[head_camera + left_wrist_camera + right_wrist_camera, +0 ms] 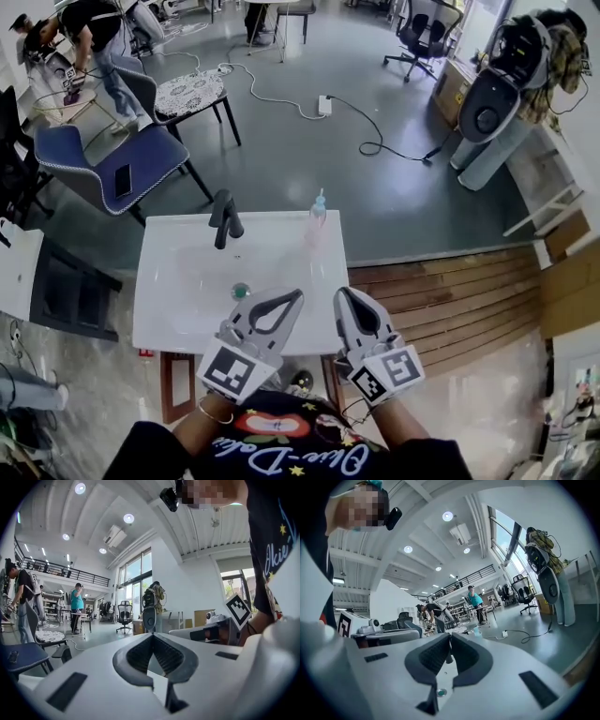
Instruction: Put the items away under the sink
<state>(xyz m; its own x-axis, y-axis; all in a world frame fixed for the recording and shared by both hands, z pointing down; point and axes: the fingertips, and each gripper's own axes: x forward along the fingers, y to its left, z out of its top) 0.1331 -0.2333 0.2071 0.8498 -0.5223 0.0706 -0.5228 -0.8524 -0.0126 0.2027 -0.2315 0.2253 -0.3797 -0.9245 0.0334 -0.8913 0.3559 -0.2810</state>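
**Ana:** It's a wide workshop hall with a grey floor [309, 159] and a power strip [324, 104] lying on it. A white washbasin [169, 309] stands in front of the person, with wooden planking [450, 300] to its right.

**Ben:** Where's the thing to be stowed?

**Ana:** In the head view a pump bottle [318, 214] stands upright on the basin's back rim, right of the black faucet [225, 218]. It's well apart from both tools.

**Ben:** And where are they?

**Ana:** They're side by side over the basin's near edge. The left gripper [296, 297] has its jaws closed tip to tip with nothing in them. The right gripper [341, 292] is likewise closed and empty.

**Ben:** Does the left gripper view agree?

**Ana:** Yes, the ribbed pads meet at the tip, with only a hollow loop behind them. Beyond them are an office chair [124, 613] and a person in a teal shirt [76, 606]. The other tool's marker cube [238, 610] is off to the right.

**Ben:** What about the right gripper view?

**Ana:** It shows the same: the jaws are pressed together and hold nothing. There are tall windows [506, 541] on the right.
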